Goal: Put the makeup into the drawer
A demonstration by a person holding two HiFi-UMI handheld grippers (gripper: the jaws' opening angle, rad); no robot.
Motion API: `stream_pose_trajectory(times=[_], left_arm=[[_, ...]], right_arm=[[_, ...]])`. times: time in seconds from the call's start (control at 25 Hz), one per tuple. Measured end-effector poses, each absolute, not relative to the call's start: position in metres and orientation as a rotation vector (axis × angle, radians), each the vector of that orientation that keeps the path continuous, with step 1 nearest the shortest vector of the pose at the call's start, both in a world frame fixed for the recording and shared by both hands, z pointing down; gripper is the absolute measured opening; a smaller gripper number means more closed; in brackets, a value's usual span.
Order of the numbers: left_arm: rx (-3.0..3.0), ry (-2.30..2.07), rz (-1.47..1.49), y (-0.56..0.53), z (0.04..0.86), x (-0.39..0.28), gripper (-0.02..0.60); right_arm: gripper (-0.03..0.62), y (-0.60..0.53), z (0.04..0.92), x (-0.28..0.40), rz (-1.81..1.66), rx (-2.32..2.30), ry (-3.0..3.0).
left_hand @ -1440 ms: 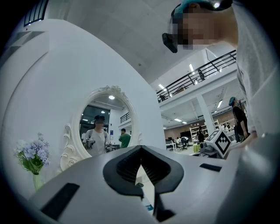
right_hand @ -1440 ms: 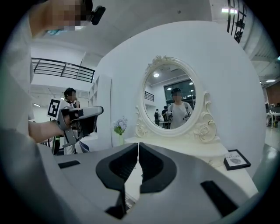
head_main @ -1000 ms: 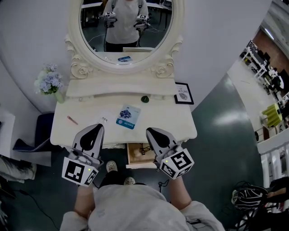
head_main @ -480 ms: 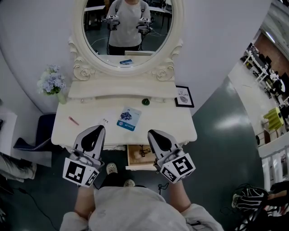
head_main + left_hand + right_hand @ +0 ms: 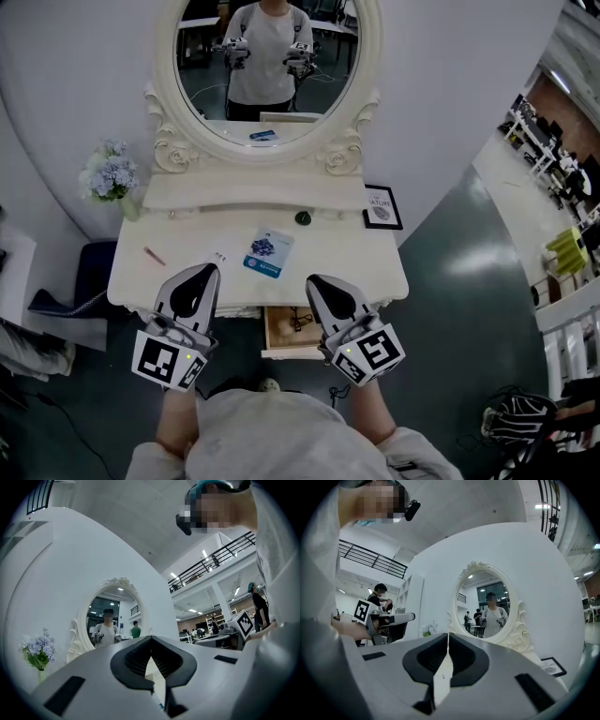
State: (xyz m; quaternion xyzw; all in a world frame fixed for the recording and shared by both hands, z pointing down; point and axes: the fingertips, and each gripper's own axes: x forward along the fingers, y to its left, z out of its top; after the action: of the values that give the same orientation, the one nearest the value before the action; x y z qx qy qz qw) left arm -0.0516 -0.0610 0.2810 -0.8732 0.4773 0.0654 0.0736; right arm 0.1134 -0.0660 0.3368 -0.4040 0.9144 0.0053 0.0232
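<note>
On the white dressing table (image 5: 356,258) lie a blue-and-white makeup packet (image 5: 266,255), a thin pink stick (image 5: 153,256) at the left and a small white item (image 5: 218,256). A dark green round piece (image 5: 303,218) sits near the back ledge. Below the table's front edge a small wooden drawer (image 5: 273,330) stands pulled out, with something dark inside it. My left gripper (image 5: 203,273) hovers at the front edge, shut and holding nothing. My right gripper (image 5: 315,282) hangs above the drawer, also shut and holding nothing. The jaws are pressed together in both the left gripper (image 5: 150,649) view and the right gripper (image 5: 448,641) view.
An oval mirror (image 5: 267,66) in an ornate white frame rises behind the table and reflects the person holding both grippers. A vase of pale blue flowers (image 5: 109,176) stands at the back left, and a small framed picture (image 5: 381,206) at the back right. Dark floor surrounds the table.
The head view has shifted, so the table and mirror sit slightly farther up. Both grippers stay shut in nearly the same places.
</note>
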Motion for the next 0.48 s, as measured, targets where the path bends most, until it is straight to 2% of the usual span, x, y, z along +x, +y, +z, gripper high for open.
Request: stream_pose_trajectory(times=[0.48], left_arm=[[-2.631,1.415,0.202,-0.057,0.275,-0.067,0.014]], right_arm=[[0.025,-0.06,0.323,0.1,0.066,-1.299,2.792]])
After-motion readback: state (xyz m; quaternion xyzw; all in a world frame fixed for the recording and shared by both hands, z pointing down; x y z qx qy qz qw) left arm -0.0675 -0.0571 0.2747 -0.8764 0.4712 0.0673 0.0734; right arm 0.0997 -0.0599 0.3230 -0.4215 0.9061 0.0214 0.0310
